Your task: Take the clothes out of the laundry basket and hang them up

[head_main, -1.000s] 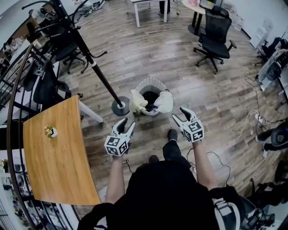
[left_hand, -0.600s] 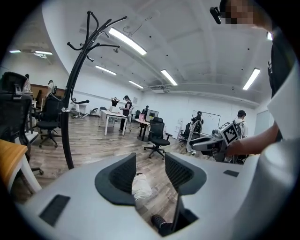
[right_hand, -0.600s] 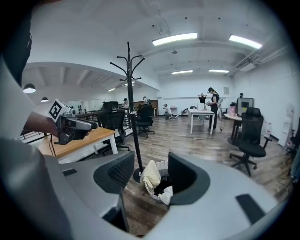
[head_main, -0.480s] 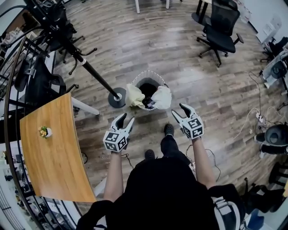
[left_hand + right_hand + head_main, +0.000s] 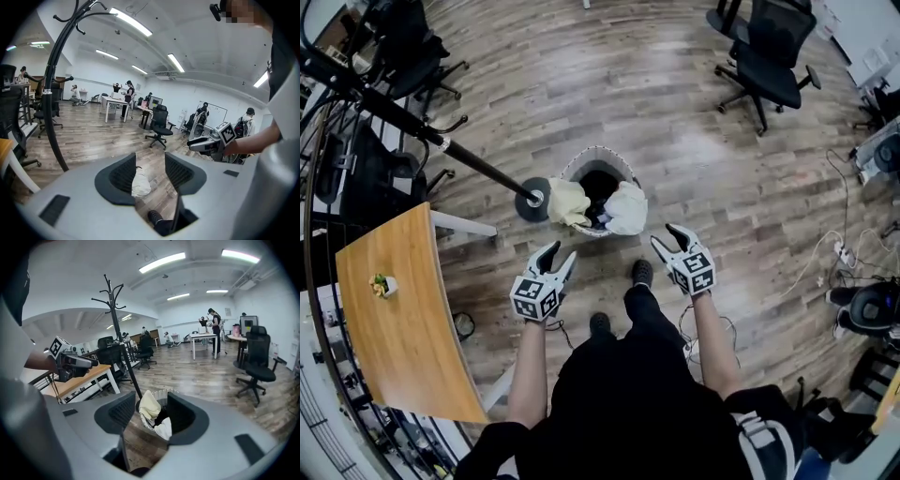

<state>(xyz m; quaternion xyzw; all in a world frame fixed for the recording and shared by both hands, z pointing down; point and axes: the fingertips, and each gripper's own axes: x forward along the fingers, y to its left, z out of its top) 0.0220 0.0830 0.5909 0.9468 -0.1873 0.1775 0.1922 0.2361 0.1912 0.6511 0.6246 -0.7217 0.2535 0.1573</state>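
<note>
Both grippers are held out in front of the person, short of the laundry basket (image 5: pixel 581 159), which stands on the wooden floor just beside the base of the coat stand (image 5: pixel 469 159). A pale yellow garment (image 5: pixel 565 202) and a white garment (image 5: pixel 625 208) are draped over the near rim, and dark clothes (image 5: pixel 598 186) lie deeper inside.

The jaws of the left gripper (image 5: pixel 561 255) are spread apart with nothing gripped; the white garment is only seen far beyond, through the gap. The jaws of the right gripper (image 5: pixel 667 236) are likewise apart and empty, though they have just been drawn in slightly. The basket is framed between them from a distance.

The step in hand is judged to be the reach for a first garment. It is best done if one draped piece is chosen and the jaws are kept wide until its fold sits well between the pads. A thick bunch of cloth should be closed on, not a thin edge and not the basket's rim. The basket looks light, so a straight upward lift is advised. The other gripper may be used to steady the rim or to take a second hold for spreading the garment.
</note>
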